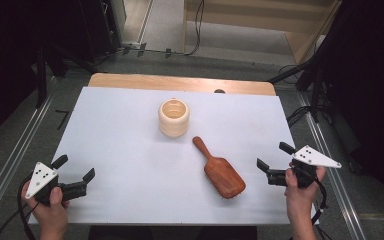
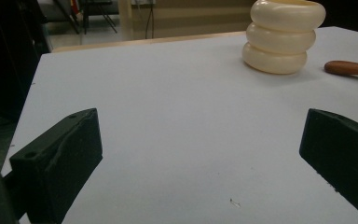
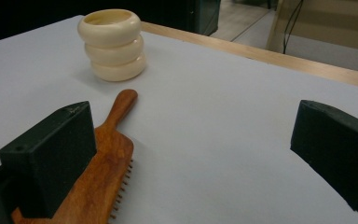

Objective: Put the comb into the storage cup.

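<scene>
Left gripper (image 1: 74,170) jaws wide, empty, at white table (image 1: 125,150) left edge; right gripper (image 1: 275,157) jaws wide, empty, beside brown wooden hairbrush (image 1: 220,171); cream ribbed cup (image 1: 173,117) beyond

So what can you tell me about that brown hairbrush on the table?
The wooden hairbrush is reddish-brown and glossy, with a broad paddle head and a slim rounded handle. It lies bristles-down on the white table, its handle pointing toward the cream ribbed cup without touching it. The right gripper is open nearby, jaws apart, not holding it.
</scene>
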